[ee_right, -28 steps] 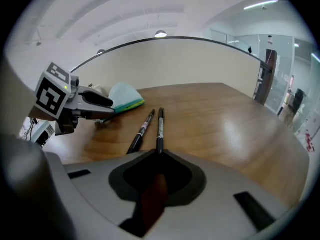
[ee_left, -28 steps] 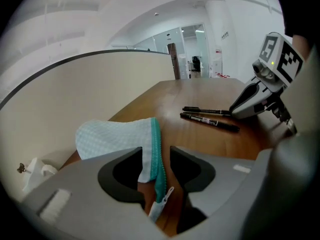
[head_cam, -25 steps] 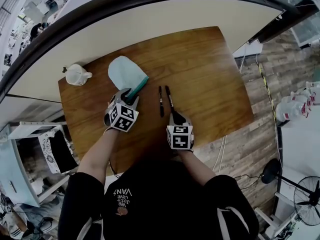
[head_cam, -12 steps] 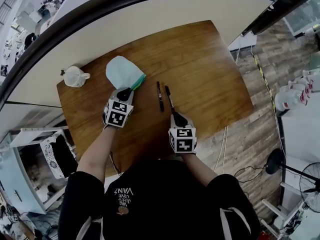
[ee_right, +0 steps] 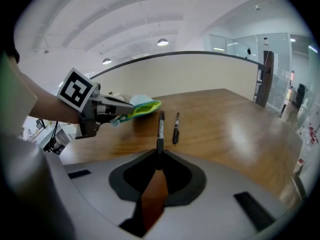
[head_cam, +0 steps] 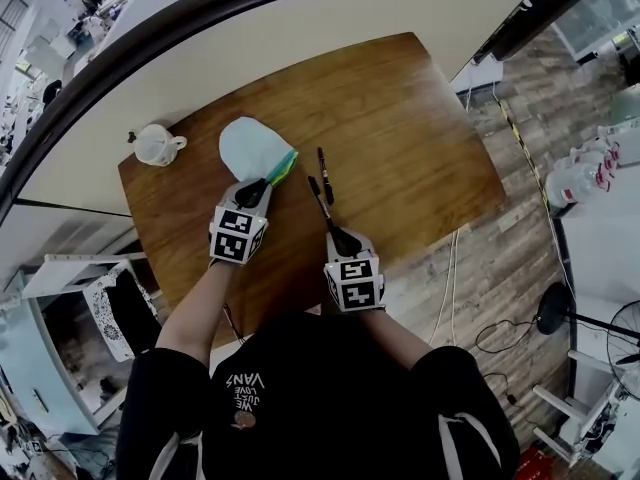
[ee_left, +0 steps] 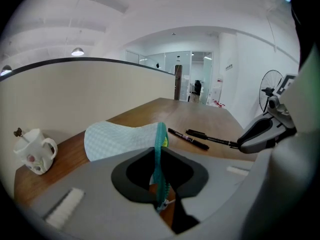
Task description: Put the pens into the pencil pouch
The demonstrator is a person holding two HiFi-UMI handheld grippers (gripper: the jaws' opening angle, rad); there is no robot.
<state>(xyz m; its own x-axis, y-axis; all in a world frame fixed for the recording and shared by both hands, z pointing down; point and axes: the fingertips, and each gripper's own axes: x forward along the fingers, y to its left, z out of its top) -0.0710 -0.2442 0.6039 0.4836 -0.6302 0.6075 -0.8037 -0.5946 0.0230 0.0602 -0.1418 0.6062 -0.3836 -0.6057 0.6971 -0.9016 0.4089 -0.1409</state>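
Note:
A pale blue checked pencil pouch (head_cam: 252, 146) (ee_left: 117, 138) lies on the wooden table (head_cam: 400, 128). My left gripper (head_cam: 256, 190) (ee_left: 160, 181) is shut on its teal zipper edge (ee_left: 160, 149), having just been closing on it, and holds the mouth up; the right gripper view shows the green lining (ee_right: 142, 106). My right gripper (head_cam: 339, 238) (ee_right: 159, 160) is shut on the end of a black pen (head_cam: 320, 204) (ee_right: 160, 126), held off the table and pointing near the pouch's mouth. A second black pen (head_cam: 324, 161) (ee_right: 175, 127) (ee_left: 188, 139) lies on the table beside it.
A white mug (head_cam: 158, 145) (ee_left: 35, 150) stands at the table's far left corner, left of the pouch. A beige partition wall (head_cam: 330, 38) runs along the table's far edge. Bare wood stretches to the right of the pens.
The left jaws closed on the pouch's zipper edge and raised it. The right gripper lifted its pen off the table and carried it left, nearer the pouch.

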